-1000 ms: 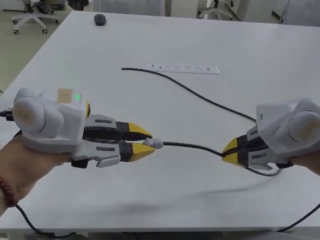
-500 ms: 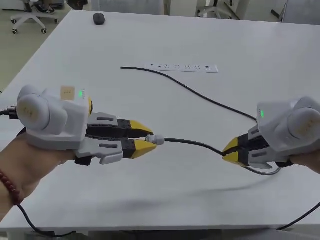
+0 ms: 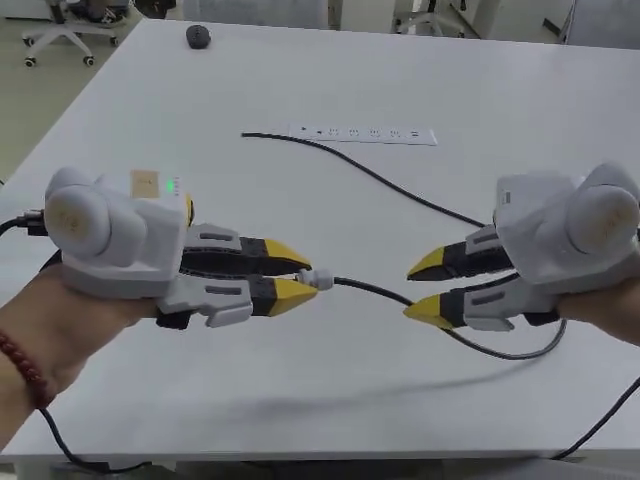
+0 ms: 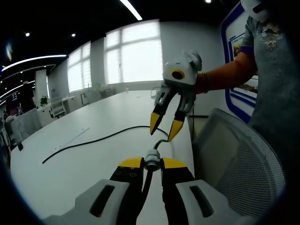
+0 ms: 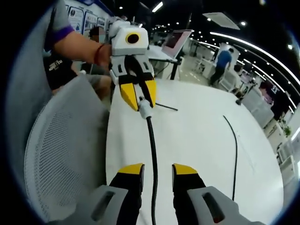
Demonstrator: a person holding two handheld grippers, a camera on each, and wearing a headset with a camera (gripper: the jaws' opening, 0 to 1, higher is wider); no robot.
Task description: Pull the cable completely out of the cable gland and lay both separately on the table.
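A small white cable gland sits on the end of a black cable, just above the white table. My left gripper is shut on the gland, its yellow tips pinching it from both sides. The cable runs rightward between the jaws of my right gripper, which stand open around it without touching. Past that gripper the cable loops on the table and trails off toward the far side. In the right gripper view the gland shows at the left gripper's tips.
A white power strip lies mid-table beyond the cable's free end. A dark round object sits near the far edge. A mesh office chair stands at the table's near side. Office chairs stand beyond the table.
My right gripper has opened and let go of the cable, and has lifted slightly. The left gripper keeps its hold on the gland and has barely moved.
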